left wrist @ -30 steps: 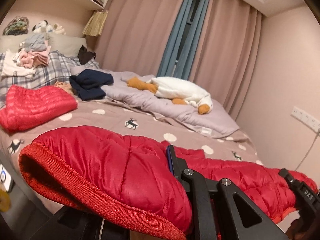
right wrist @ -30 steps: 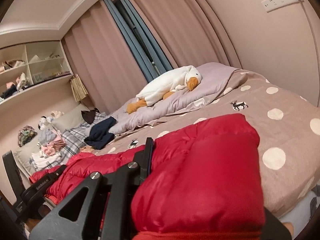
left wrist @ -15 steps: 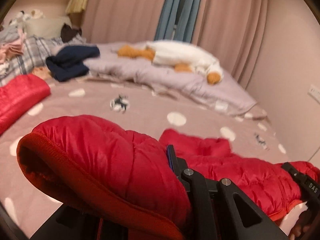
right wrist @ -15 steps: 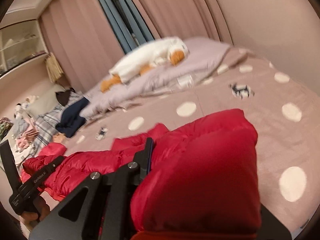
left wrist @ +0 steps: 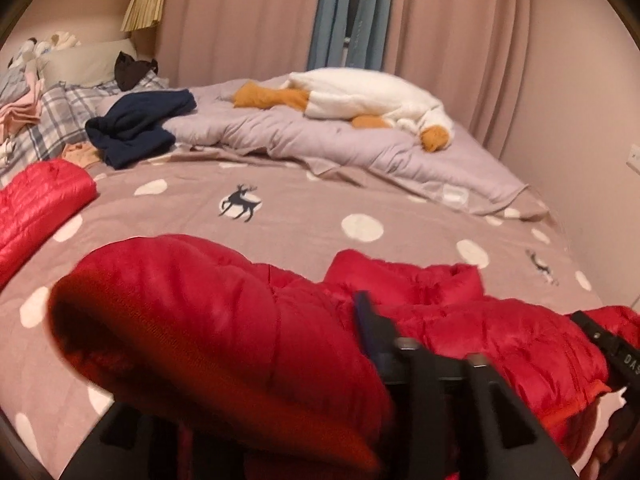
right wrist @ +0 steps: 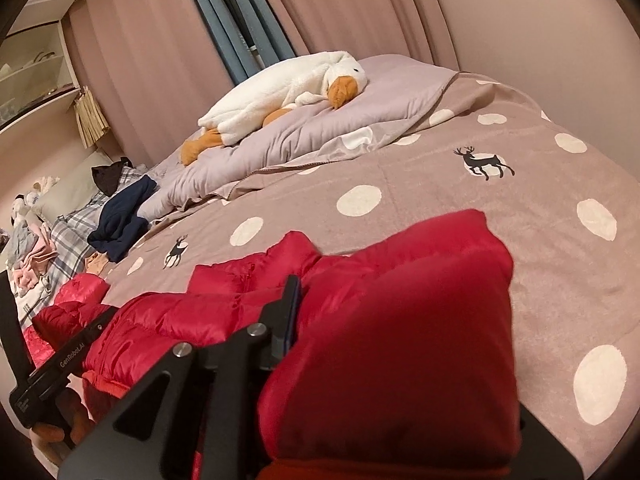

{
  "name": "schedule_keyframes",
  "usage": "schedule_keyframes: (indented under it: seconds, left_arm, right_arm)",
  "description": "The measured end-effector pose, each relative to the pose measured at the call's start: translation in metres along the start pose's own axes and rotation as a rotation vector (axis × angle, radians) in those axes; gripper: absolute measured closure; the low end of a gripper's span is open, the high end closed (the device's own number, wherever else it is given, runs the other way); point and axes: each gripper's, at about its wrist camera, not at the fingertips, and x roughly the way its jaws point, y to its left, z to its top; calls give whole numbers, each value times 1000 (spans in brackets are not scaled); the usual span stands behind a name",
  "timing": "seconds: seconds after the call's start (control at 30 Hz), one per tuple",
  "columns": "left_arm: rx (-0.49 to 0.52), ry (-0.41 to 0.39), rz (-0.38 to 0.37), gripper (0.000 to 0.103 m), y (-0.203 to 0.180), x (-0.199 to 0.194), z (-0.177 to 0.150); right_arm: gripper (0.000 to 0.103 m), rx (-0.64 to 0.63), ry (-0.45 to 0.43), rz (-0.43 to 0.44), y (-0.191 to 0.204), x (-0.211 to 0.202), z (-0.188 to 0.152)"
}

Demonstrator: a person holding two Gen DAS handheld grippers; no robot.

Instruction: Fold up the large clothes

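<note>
Warm dim light, fisheye-bent edges, blurred foreground.

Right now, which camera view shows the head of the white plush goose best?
The right wrist view: the white plush goose faces this camera, with its orange beak and one eye plain. In the left wrist view the goose lies with its head turned away at the far end; only a slightly blurred orange beak shows.

The bed (left wrist: 304, 224), under a polka-dot deer blanket, carries a red puffer jacket (left wrist: 460, 320), another folded red jacket (left wrist: 36, 204), navy clothing (left wrist: 136, 128), a lilac duvet (left wrist: 320, 140) and a plush goose (left wrist: 360, 96).
</note>
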Motion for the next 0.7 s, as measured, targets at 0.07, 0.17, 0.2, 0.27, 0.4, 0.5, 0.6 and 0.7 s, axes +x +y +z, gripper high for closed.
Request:
schedule_keyframes:
  seconds: [0.07, 0.17, 0.2, 0.27, 0.4, 0.5, 0.6, 0.7]
  left_arm:
    - [-45, -41, -8, 11, 6, -9, 3]
    - [-149, -154, -30, 4, 18, -36, 6]
    - [-160, -178, -37, 1, 21, -45, 9]
    - [-152, -200, -23, 1, 22, -57, 14]
    - [-127, -235, 0, 1, 20, -72, 18]
    - [-136, -235, -12, 1, 18, -76, 16]
    - [-118, -212, -5, 1, 17, -71, 16]
    - [-106, -202, 2, 1, 18, -63, 15]
  right_arm:
    - [64, -5, -3, 4, 3, -3, 2]
    - [15, -29, -44, -2, 12, -16, 2]
    - [11, -36, -80, -10, 14, -23, 1]
    - [8, -49, -146, -28, 19, -42, 4]
    - [2, -36, -203, -5, 21, -67, 11]
    - [1, -41, -222, -3, 24, -76, 11]
    - [1, -60, -208, -6, 28, -73, 8]
    - [1, -66, -193, 0, 28, -68, 8]
